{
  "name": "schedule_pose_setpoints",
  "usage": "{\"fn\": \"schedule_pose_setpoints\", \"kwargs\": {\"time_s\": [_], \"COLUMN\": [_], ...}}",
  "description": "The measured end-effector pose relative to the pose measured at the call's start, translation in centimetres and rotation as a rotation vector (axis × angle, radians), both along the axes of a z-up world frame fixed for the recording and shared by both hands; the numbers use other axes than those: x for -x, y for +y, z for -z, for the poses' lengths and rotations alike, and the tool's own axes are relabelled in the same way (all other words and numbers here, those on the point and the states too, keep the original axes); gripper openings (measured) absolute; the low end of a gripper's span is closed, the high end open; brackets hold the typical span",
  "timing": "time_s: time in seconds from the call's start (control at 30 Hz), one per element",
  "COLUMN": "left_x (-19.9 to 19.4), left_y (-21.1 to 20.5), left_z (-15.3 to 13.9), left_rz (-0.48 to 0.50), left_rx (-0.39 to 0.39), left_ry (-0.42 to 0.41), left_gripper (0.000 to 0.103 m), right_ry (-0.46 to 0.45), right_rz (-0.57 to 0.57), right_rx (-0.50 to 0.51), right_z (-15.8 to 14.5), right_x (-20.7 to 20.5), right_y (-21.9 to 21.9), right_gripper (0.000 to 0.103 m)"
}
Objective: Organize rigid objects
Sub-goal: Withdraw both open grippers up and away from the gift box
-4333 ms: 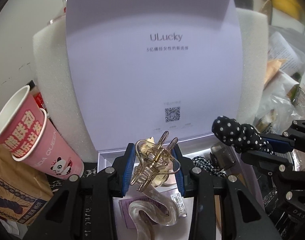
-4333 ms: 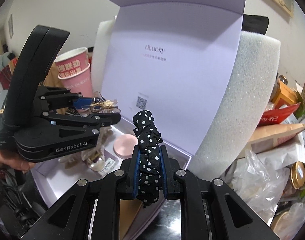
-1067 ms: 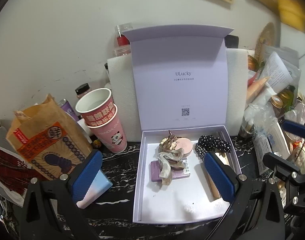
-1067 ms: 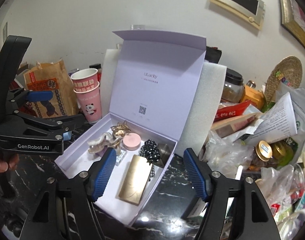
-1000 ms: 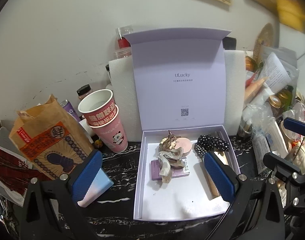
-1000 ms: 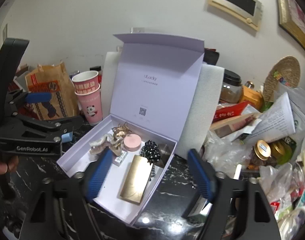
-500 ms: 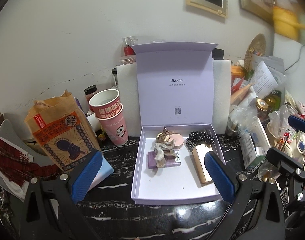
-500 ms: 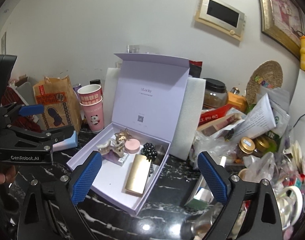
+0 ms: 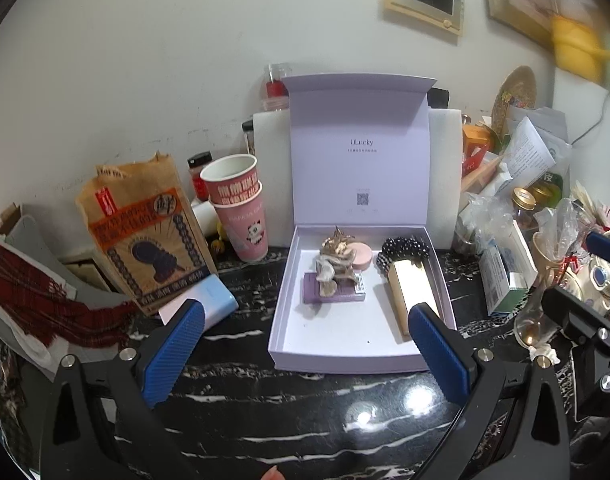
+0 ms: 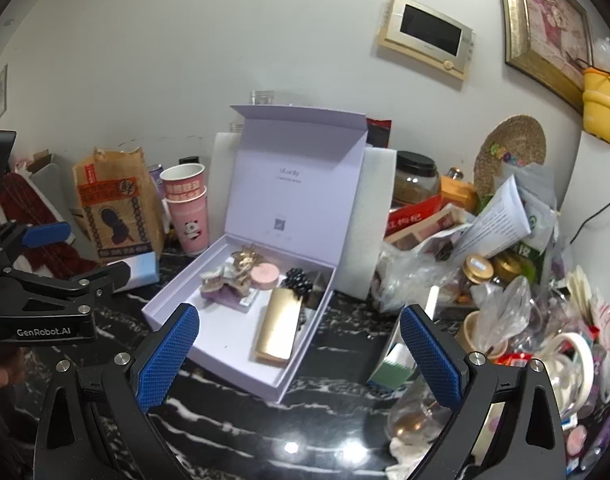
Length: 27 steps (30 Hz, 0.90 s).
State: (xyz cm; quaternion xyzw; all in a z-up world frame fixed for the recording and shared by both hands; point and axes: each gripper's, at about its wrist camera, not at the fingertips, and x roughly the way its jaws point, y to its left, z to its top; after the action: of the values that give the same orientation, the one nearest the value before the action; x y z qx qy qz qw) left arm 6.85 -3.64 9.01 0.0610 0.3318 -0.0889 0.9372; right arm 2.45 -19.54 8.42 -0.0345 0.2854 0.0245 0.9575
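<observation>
Both claws spread wide, empty, lavender box [image 9: 361, 354] beyond left claw [image 9: 305, 354], apparently apart.

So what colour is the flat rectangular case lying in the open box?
Gold, with a shiny metallic finish. The case shows best in the right wrist view.

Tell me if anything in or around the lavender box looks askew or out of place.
Inside the lavender box, the hair claws sit piled crookedly on the purple card, and the gold case overlaps the polka-dot scrunchie. Outside the box, a glass bulb lies tipped over by the clutter. No spill shows.
</observation>
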Motion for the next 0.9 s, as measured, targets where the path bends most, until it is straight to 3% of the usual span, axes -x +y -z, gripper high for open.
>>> {"fn": "schedule_pose_setpoints", "kwargs": {"time_s": [0.9], "left_x": [0.89], "left_y": [-0.68], "left_z": [0.45], "left_rz": [0.012], "left_rx": [-0.001], "left_ry": [0.031], "left_gripper": [0.103], "right_ry": [0.025], "right_rz": [0.003], "right_rx": [-0.003], "right_z": [0.61], "right_x": [0.46], "right_y": [0.0], "right_gripper": [0.102]}}
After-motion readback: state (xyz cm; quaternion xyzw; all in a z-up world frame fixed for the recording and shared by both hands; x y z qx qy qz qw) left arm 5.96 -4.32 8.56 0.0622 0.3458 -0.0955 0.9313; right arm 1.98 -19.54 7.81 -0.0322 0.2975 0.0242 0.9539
